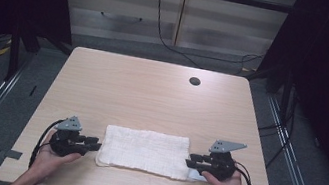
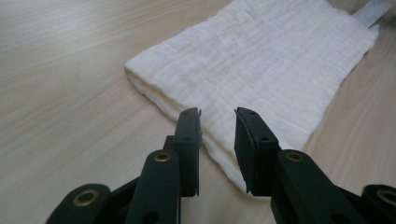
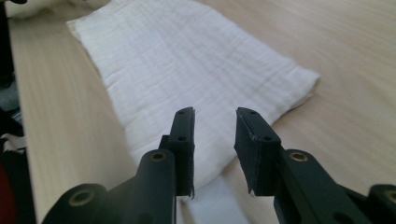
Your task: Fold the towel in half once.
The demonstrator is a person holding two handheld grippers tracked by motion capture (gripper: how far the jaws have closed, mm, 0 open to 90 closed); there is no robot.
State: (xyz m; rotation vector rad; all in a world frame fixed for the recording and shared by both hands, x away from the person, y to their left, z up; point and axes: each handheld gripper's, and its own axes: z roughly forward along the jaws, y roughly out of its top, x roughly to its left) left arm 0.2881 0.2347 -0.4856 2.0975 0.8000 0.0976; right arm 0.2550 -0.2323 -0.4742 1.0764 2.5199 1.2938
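Cloth: a folded white cloth (image 1: 145,151) is lying flat in the lower middle of the high view, near the front edge of the table (image 1: 152,90).
Long axis: it is running left to right across the frame — one short end toward each hand.
Left gripper (image 1: 95,146): sitting at the cloth's left end, jaws parted and gripping nothing; in the left gripper view the cloth (image 2: 261,70) edge is lying just under and ahead of the tips.
Right gripper (image 1: 189,162): mirroring it at the right end, likewise parted and empty.
Nearer hand: neither — both are sitting equally close, each at its own end.
Label: a small white tag (image 2: 372,11) is sticking out at the right end.
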